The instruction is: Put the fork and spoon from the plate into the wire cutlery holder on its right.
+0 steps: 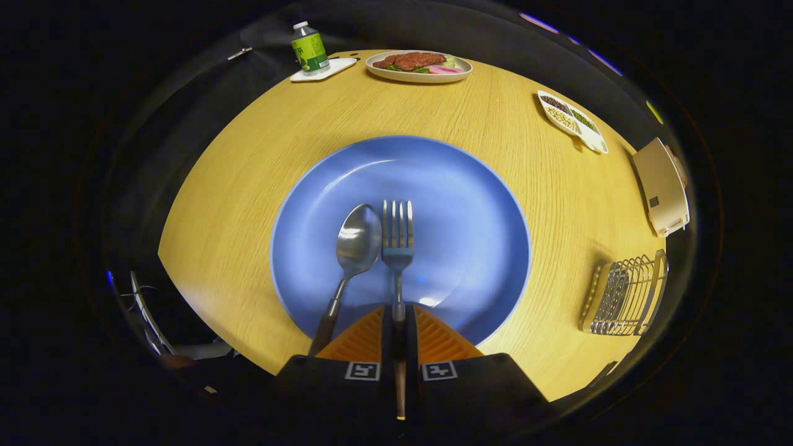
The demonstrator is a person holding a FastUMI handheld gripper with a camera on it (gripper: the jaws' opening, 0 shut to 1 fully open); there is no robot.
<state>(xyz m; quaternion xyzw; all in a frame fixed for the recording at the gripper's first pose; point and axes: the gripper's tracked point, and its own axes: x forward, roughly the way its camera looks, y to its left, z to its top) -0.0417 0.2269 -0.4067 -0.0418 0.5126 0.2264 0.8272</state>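
A blue plate lies on the round wooden table, just ahead of my fingers. A metal fork points away from me over the plate, and its handle runs back between my two fingers. My gripper is shut on the fork's handle, both fingers pressing its sides. A metal spoon lies on the plate just left of the fork, its dark handle passing my left finger. The wire cutlery holder stands on the table to the right of the plate.
At the table's far side stand a green bottle on a white coaster and a plate of food. A divided white dish of beans and a beige box sit far right, beyond the holder.
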